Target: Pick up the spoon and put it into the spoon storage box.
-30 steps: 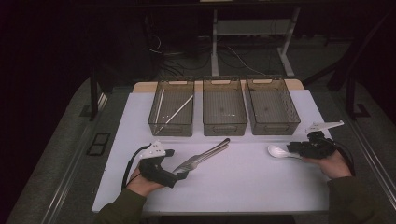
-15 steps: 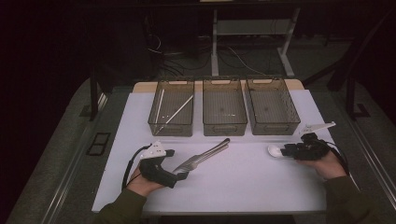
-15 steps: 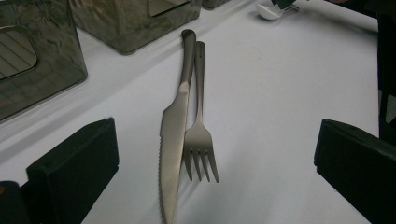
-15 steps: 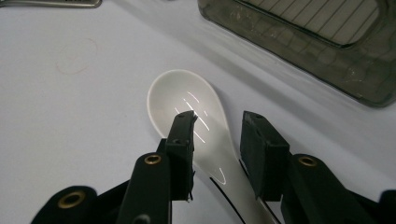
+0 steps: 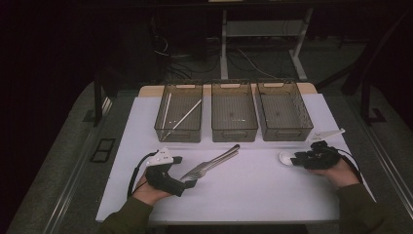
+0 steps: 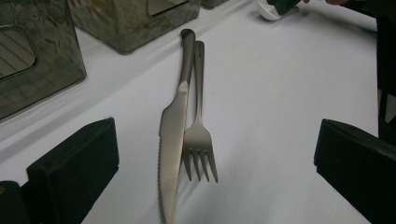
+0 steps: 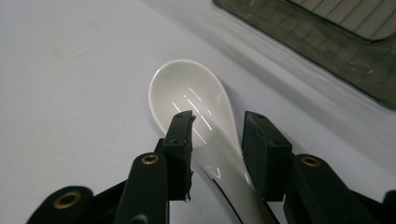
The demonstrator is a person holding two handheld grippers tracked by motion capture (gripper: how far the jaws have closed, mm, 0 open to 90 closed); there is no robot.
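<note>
Tongs on our right hand (image 5: 301, 158) sit at the bench's 3 o'clock side, their jaws straddling the neck of a white spoon (image 7: 194, 100); in the right gripper view the two pads stand on either side of the neck where bowl narrows into handle, and we cannot tell whether they already pinch it or stand just off it. The spoon's long axis runs straight along these tongs, bowl pointing away toward 12 o'clock in that view, handle running back under the jaws. On the bench (image 5: 263, 195) it lies just in front of the rightmost of three clear bins (image 5: 284, 127). Our left tongs (image 5: 190, 184) rest at 8 o'clock with jaws wide apart and nothing between them; a knife (image 6: 173, 135) and fork (image 6: 200, 140) lie side by side, touching, straight ahead of them, tips toward us and handles away toward the middle bin (image 5: 234, 129). We judge the right hand the nearer one for the spoon, with the closing direction across its narrow neck.
</note>
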